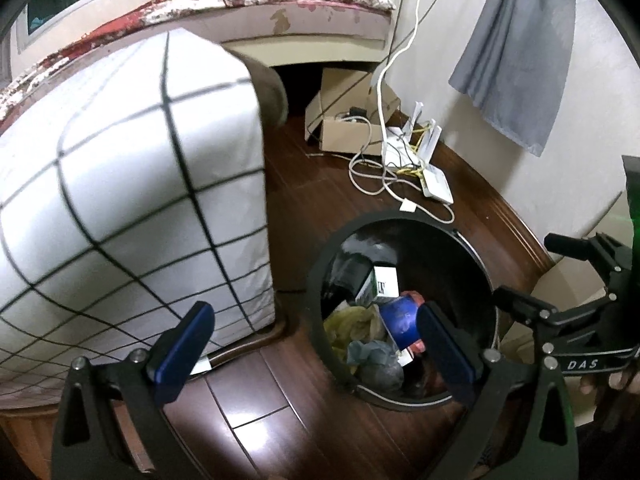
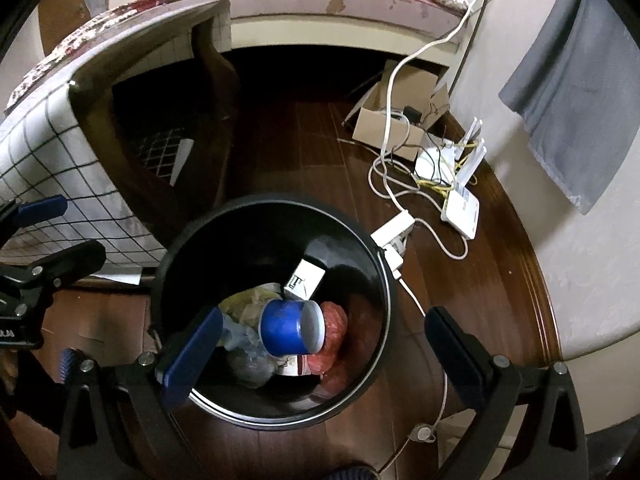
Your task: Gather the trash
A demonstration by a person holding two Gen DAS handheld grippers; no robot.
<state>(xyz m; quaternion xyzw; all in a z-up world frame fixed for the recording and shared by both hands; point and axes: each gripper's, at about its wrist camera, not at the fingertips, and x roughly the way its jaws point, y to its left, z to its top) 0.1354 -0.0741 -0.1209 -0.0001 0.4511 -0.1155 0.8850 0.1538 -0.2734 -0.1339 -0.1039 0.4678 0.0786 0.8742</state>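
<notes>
A black round trash bin (image 1: 320,280) (image 2: 376,280) stands on the dark wood floor. Inside lie a blue paper cup (image 1: 400,316) (image 2: 288,330), a white carton (image 1: 380,284) (image 2: 306,280), yellow crumpled wrapping (image 1: 352,320) (image 2: 248,304), a grey bag (image 1: 376,360) (image 2: 244,356) and a red bag (image 2: 336,328). My left gripper (image 1: 316,344) is open and empty, just above the bin's left rim. My right gripper (image 2: 324,344) is open and empty, above the bin's mouth. The right gripper also shows at the right edge of the left wrist view (image 1: 568,300).
A bed with a white checked cover (image 1: 132,184) (image 2: 44,152) stands left of the bin. A cardboard box (image 1: 348,120) (image 2: 396,120), white routers (image 1: 432,176) (image 2: 460,204) and loose cables (image 2: 400,196) lie on the floor behind. A grey cloth (image 1: 516,52) hangs on the wall.
</notes>
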